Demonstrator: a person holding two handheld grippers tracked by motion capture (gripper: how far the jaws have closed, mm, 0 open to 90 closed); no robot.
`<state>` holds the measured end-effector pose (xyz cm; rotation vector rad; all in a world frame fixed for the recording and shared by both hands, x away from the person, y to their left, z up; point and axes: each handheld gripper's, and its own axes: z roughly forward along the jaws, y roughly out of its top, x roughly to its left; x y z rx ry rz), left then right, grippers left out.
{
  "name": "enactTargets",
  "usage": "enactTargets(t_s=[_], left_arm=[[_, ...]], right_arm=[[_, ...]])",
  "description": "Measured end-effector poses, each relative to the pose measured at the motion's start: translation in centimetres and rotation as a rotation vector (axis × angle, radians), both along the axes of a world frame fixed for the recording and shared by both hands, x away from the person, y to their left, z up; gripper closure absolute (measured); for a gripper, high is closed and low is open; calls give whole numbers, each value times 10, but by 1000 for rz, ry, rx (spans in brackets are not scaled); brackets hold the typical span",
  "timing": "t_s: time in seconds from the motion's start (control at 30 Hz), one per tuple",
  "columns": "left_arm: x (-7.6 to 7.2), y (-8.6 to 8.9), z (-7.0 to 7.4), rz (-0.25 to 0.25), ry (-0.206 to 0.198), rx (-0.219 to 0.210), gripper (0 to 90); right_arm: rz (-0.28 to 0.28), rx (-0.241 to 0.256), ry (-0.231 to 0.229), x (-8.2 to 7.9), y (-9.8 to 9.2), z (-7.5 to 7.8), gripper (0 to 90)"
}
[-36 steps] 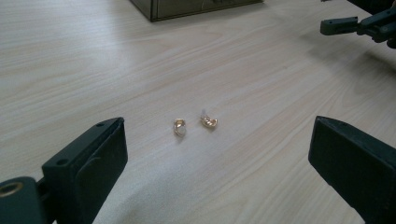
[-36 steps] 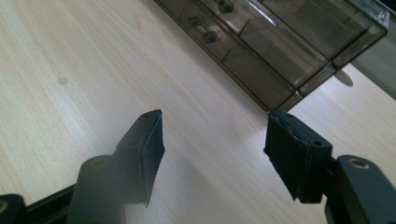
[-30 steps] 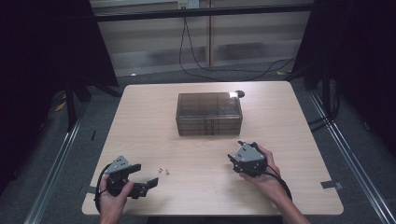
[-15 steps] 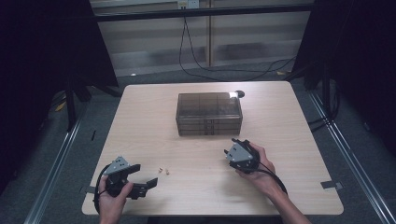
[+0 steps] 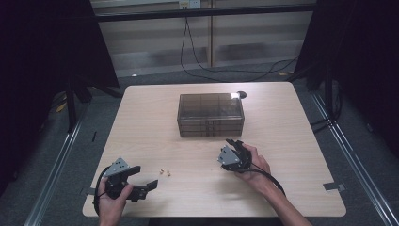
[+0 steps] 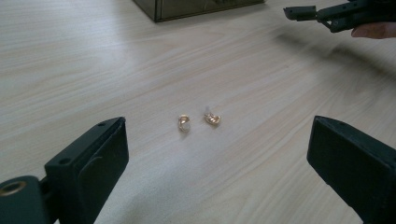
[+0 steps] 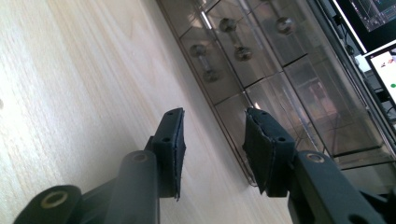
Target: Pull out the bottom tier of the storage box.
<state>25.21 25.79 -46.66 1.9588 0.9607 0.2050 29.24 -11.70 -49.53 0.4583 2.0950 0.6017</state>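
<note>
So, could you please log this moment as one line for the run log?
left hand-held gripper: open, facing two gold earrings | right hand-held gripper: open, pointed at drawer box | nothing held

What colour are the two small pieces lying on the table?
The two small pieces are gold, clearest in the left gripper view.

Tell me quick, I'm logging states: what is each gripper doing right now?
Left gripper: open wide, empty, facing two small gold pieces.
Right gripper: partly open, empty, pointed at the clear drawer box.
</note>
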Motion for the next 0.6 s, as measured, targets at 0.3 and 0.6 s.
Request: enactTargets(t_s=[0.3,0.6], left_arm=[[0,-2,0,-14,-1,18,63],[-1,0,0,-2,-3,14,63]], right_arm=[[-5,-69,-26,3,2,-6,613],[-7,-128,-56,4,7,-13,643]])
